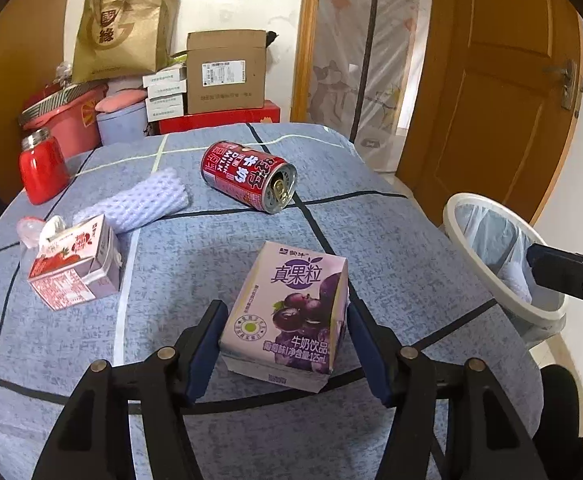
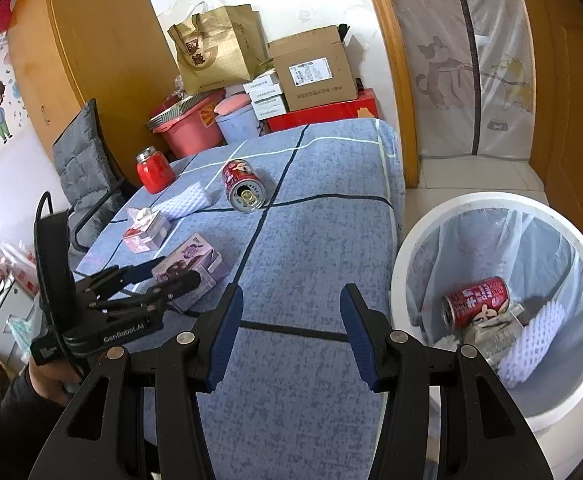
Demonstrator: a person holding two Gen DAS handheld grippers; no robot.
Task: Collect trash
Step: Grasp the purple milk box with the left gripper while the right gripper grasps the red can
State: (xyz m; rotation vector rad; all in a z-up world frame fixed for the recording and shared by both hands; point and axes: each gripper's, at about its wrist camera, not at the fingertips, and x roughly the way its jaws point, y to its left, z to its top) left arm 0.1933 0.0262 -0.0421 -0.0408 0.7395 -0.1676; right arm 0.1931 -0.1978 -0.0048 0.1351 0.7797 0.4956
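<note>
Working left to right across the blue checked table (image 1: 371, 240), we pass a red jar (image 1: 43, 170) standing upright at the far left edge, out of the way and likely not rubbish. Next lies the strawberry carton (image 1: 73, 264), tipped on its side with its top torn open, beside a sheet of white foam netting (image 1: 139, 202); both look discarded, which is why they lie loose. Then the red can (image 1: 247, 176) rests on its side, mouth toward us, the word "MILK" readable upside down on its label. Nearest us sits the purple grape carton (image 1: 291, 312), printed 真果粒, 牛奶饮品 and 125mL. We bring our left tongs (image 1: 285, 350) around it, released and spread wide, a blue pad on each side of the box and neither pressing, so it is framed for a grasp but not yet held. Our right tongs (image 2: 289, 334) hang released and empty over the table's near edge, we judge freshly free for the next pick. Farthest right, the white bin (image 2: 419, 248) stands on the floor against the table, lined with clear plastic, already holding another red can (image 2: 477, 302) and more foam netting (image 2: 531, 344). The left device reads "GenRobot.AI".
</note>
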